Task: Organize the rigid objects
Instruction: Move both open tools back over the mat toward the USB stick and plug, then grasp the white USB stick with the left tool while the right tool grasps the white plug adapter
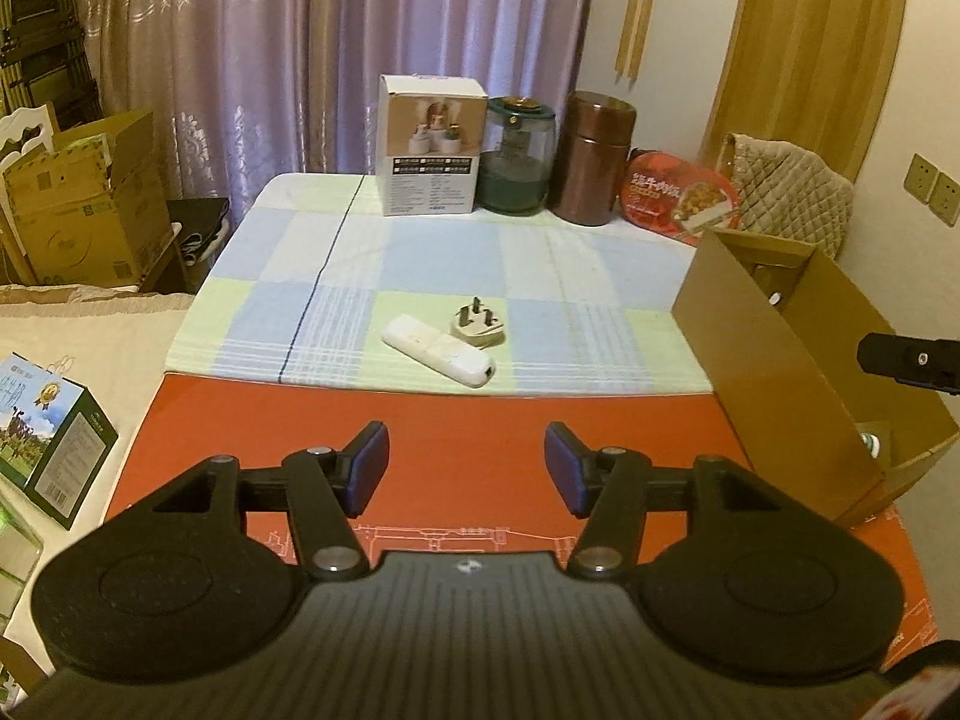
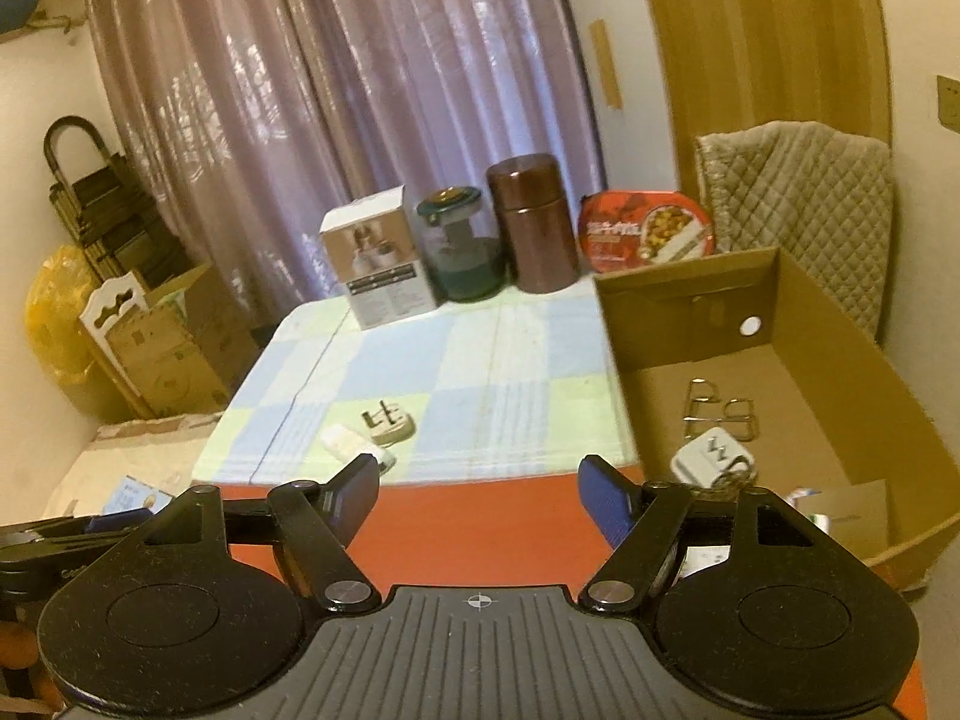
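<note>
Both grippers, left gripper (image 1: pixel 467 465) and right gripper (image 2: pixel 479 498), hover with fingers spread and empty before the white remote (image 1: pixel 441 358).

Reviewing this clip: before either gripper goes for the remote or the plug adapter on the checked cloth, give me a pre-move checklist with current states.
1. Left gripper open and empty: ok.
2. Right gripper open and empty: ok.
3. White remote unobstructed on the checked cloth: ok.
4. Plug adapter apart from the remote: not ok, they look to be touching.
5. Cardboard box open with free floor space: ok.
6. Adapter prongs pointing up, away from the cloth: ok.
</note>
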Demonstrator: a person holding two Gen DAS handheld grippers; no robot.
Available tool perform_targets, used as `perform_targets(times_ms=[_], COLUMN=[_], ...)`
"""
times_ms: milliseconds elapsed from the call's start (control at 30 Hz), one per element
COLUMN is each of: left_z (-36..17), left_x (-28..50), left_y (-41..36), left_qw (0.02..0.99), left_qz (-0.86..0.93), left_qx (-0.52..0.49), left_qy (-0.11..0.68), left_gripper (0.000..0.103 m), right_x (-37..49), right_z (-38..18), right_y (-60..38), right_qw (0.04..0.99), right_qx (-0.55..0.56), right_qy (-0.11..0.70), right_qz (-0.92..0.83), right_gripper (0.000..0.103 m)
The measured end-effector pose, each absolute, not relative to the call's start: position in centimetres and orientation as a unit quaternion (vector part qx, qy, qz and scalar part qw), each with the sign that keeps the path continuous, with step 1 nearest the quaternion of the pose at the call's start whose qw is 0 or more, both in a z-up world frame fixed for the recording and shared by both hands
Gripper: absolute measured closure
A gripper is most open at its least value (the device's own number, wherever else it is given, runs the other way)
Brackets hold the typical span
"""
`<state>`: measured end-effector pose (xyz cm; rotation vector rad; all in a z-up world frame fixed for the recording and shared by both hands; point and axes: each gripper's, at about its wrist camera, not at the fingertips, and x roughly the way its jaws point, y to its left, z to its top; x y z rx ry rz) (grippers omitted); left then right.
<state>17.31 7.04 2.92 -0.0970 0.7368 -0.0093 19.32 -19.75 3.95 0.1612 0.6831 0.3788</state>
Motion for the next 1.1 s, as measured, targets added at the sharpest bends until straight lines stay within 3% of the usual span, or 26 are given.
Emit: perform_targets(times_ms=[733,1100], left_z=[-5.8,-8.0], left_x=[27.1,32.0], left_y=[11.8,12.7], left_qw=[0.922,0.923], left_qz=[0.032,0.018], left_qx=[-0.050,-0.044], left_qy=[0.383,0.381], left_gripper=[0.046,0.045], right_x=[29.4,35.7], right_z=[-6.6,-12.6], right_y=[-10.4,-6.4], right_qw=[0.895,0.890], right_qx=[0.020,-0.063], right_qy=[0.387,0.390], right_qz=[0.220,0.227], right_gripper=[0.033,0.033])
